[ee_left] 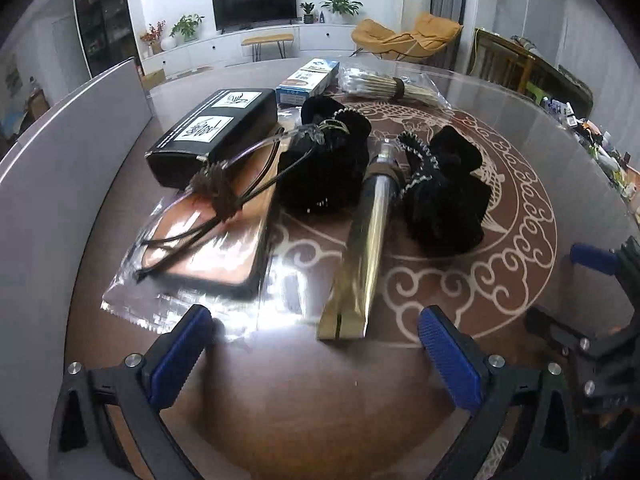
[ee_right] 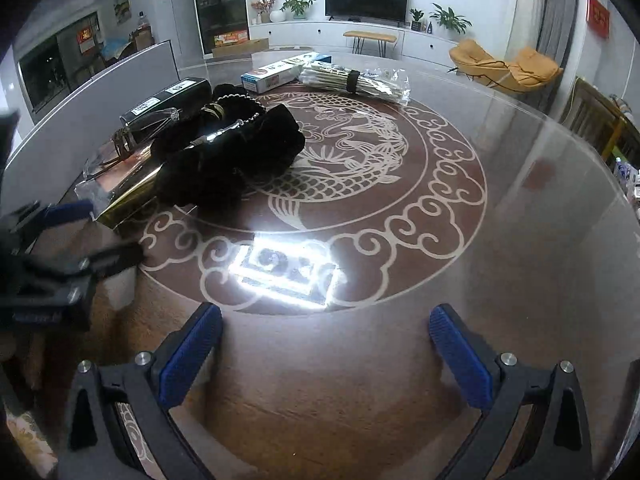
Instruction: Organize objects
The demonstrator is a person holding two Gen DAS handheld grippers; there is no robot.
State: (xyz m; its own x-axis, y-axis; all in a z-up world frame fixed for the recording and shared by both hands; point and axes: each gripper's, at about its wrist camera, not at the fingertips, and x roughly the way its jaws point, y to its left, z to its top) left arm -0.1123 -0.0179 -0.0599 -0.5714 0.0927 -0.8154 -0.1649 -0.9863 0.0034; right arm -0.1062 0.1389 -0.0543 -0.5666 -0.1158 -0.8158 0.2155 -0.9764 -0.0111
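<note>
Gold foil packet (ee_left: pixel 366 240) lies on worktop (ee_left: pixel 300 392) straight ahead of left hand-held gripper (ee_left: pixel 316 360), long axis running away from jaws, near end probably just beyond fingertips. Left nearer, spread, empty. Right hand-held gripper (ee_right: pixel 326 356) spread too, off to side.

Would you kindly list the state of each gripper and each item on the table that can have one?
left gripper: open, holding nothing.
right gripper: open, holding nothing.
black box: closed, lying flat.
gold tube: lying flat between two pouches.
left black pouch: slumped, mouth open.
right black pouch: slumped on its side.
stick bundle: banded, bagged.
blue-and-white carton: closed, lying flat.
</note>
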